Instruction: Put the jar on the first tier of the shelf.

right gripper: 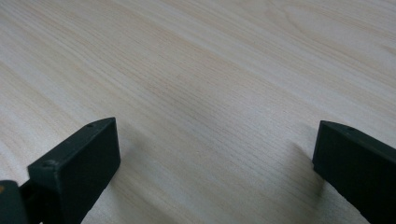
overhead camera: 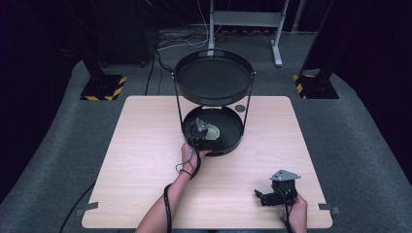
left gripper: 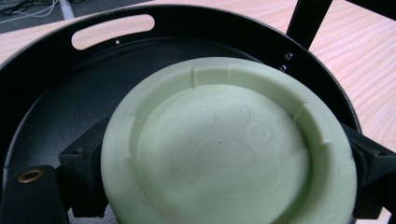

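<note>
Gripping green disc (left gripper: 224, 149) flat, paw-side up, in lower tray (overhead camera: 233, 141) | L tongs (overhead camera: 203, 128) clamped | R tongs (overhead camera: 265, 196) apart

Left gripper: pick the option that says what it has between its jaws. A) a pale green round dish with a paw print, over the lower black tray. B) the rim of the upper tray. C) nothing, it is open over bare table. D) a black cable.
A: the left gripper view shows the left gripper with its jaws on either side of the pale green dish, inside the lower black tray.

Wooden table (overhead camera: 145, 160), floor cables (overhead camera: 180, 41)
</note>
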{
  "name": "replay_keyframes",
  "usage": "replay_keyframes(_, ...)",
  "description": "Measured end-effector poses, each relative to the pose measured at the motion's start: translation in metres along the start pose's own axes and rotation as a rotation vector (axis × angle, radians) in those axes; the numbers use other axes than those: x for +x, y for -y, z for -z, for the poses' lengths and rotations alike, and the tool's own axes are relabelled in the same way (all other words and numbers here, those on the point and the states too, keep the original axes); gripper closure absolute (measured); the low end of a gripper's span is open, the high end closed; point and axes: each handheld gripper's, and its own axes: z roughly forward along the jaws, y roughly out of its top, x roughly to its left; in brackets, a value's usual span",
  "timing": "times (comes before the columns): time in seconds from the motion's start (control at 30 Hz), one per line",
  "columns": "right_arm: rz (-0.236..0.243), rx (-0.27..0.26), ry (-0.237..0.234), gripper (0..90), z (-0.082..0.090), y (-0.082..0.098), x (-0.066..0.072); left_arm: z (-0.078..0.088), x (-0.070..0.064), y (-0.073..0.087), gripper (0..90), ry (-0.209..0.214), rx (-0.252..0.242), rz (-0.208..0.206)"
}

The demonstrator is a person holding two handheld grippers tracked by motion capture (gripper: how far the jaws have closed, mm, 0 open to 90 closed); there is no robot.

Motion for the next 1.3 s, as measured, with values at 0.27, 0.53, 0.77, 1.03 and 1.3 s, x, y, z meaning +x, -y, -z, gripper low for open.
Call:
replay_keyframes(0.27, 0.0, 0.0, -0.001, 0.1, 0.0, 0.0, 0.0, -0.003, -0.004, 0.008, 11.3, -0.01, -0.011, -0.021)
replay_keyframes(0.53, 0.001, 0.0, 0.0, 0.0, 0.0, 0.0, 0.0, -0.004, -0.006, 0.012, 11.2, -0.034, -0.039, -0.057)
replay_keyframes(0.77, 0.001, 0.0, 0.0, 0.0, 0.0, 0.0, 0.0, -0.004, -0.005, 0.012, 11.0, -0.032, -0.041, -0.039)
replay_keyframes(1.03, 0.002, 0.0, 0.002, 0.1, 0.0, 0.0, 0.0, 0.0, 0.0, 0.011, 2.0, -0.024, -0.031, 0.004)
replay_keyframes(1.3, 0.001, 0.0, 0.001, 0.1, 0.0, 0.0, 0.0, 0.019, 0.001, 0.001, 0.3, -0.006, -0.05, 0.002)
